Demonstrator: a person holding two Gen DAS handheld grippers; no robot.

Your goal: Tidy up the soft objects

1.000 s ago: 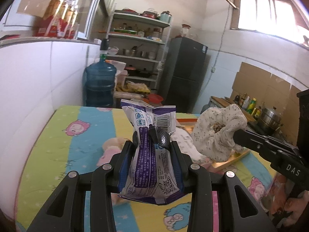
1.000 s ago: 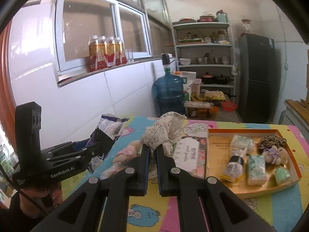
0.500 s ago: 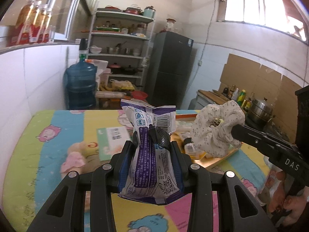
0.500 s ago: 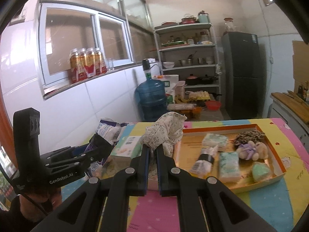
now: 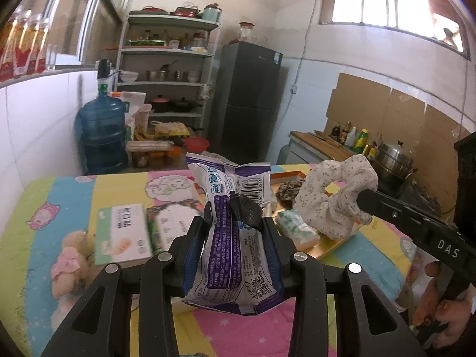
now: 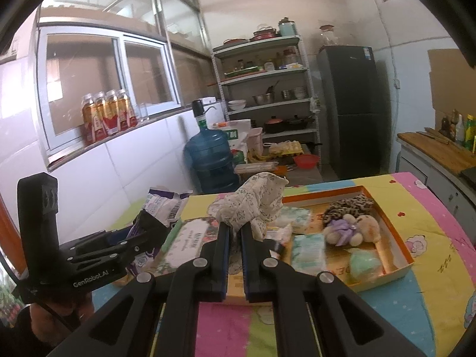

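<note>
My left gripper point(image 5: 235, 223) is shut on a purple and white tissue packet point(image 5: 235, 238), held above the colourful table. It also shows in the right wrist view point(image 6: 145, 223) with the packet point(image 6: 163, 205). My right gripper point(image 6: 235, 232) is shut on a floral fabric scrunchie point(image 6: 255, 202), also seen in the left wrist view point(image 5: 336, 202). An orange-rimmed tray point(image 6: 398, 238) lies on the table and holds a leopard scrunchie point(image 6: 348, 208), a plush bear point(image 6: 357, 232), tissue packs point(image 6: 309, 250) and a green soft item point(image 6: 364, 263).
Two flat printed boxes point(image 5: 122, 238) point(image 6: 190, 241) lie on the tablecloth left of the tray. A pink and beige plush point(image 5: 70, 263) lies at the table's left. A water jug point(image 6: 211, 160), shelves point(image 6: 264, 89) and a fridge point(image 6: 351, 110) stand behind.
Both grippers have swung to the right with their loads; the tray now sits closer and more central in the right wrist view. Both stay shut.
</note>
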